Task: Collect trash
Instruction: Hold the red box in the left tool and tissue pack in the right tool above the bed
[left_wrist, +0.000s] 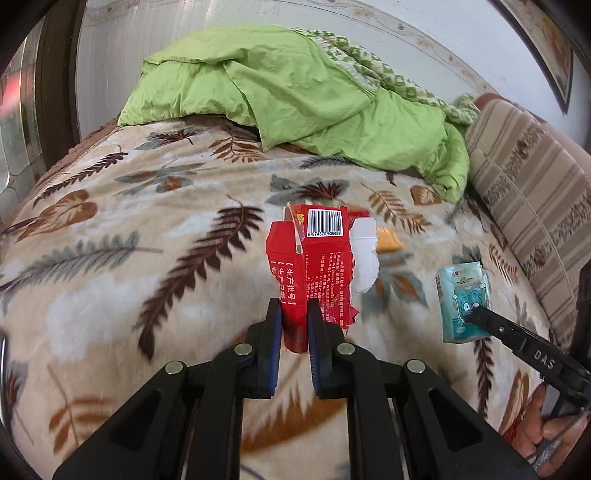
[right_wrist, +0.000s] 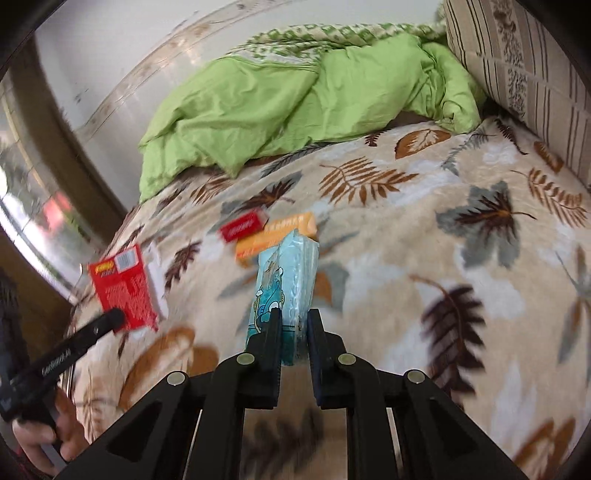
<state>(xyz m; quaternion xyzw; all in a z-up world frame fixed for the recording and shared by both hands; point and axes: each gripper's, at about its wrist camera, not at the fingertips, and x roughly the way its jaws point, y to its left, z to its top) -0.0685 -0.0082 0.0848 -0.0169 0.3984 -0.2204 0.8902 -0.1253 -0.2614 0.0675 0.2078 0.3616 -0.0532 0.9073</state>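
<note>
Leaf-print blanket (left_wrist: 110, 266), red carton (left_wrist: 317, 254) clamped between left jaws, tissue pack (right_wrist: 286, 280) between right jaws

Your left wrist camera rides behind the left tongs (left_wrist: 293, 308), looking down at a slant over the bed (left_wrist: 147, 258) toward the green quilt (left_wrist: 280, 96) and the wall, close to the blanket. Your right wrist camera sits behind the right tongs (right_wrist: 293, 317), at the same slant and closeness, facing the quilt too. Both views share the middle of the bed: each shows the red carton (left_wrist: 317, 251), the blue pack (left_wrist: 463, 302) and the other tongs at its edge.
</note>
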